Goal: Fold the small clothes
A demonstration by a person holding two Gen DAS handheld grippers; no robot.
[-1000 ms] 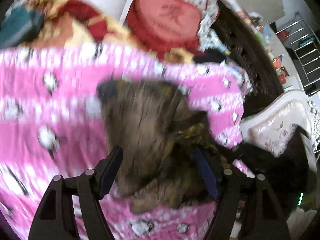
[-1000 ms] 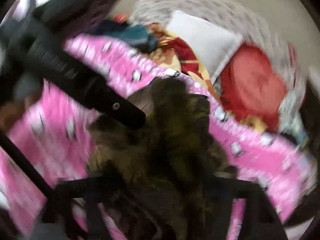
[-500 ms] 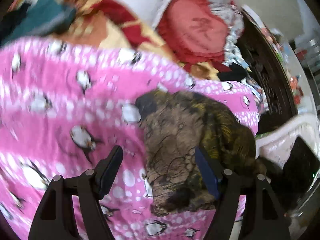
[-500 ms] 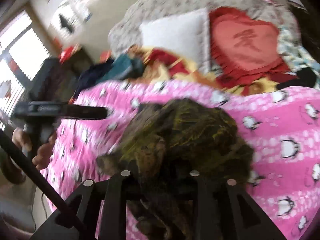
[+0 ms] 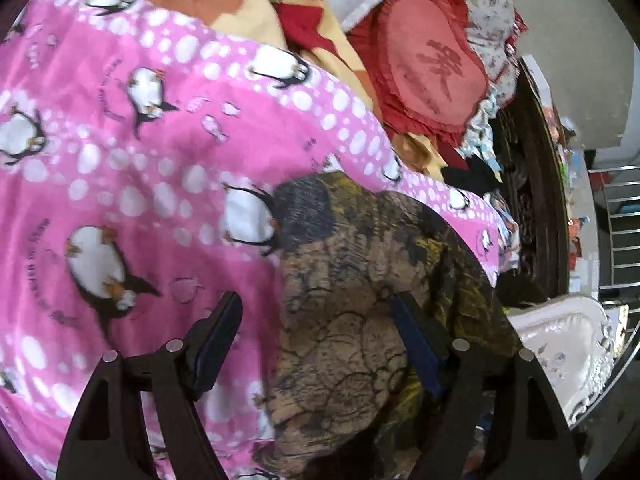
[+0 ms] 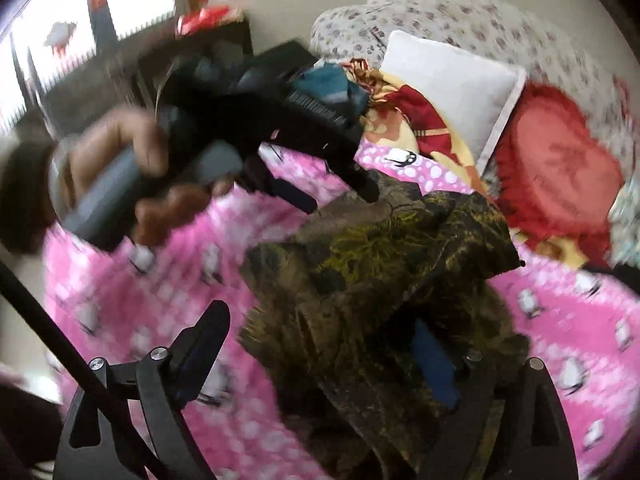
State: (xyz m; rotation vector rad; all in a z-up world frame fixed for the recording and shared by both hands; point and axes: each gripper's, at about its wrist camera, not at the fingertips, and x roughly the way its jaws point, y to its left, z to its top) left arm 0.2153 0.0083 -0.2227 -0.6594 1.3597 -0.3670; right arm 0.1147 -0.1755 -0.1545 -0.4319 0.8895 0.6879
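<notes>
Both claws gape, the right claw (image 6: 320, 354) just released, left claw (image 5: 316, 342) over the camouflage garment (image 5: 360, 304); red cushion (image 5: 432, 76) bears 1 character

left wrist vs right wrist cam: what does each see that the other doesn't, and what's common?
Left wrist only: the dark carved wooden frame, a white ornate chair back and a metal rack at the far right.

Right wrist only: the person's hand holding the left gripper, and a bright window behind it.

Both: the brown-and-yellow patterned garment crumpled on the pink penguin blanket, the red heart cushion and the white pillow. Each camera's own jaws stand wide apart over the garment; the right gripper has just opened.
</notes>
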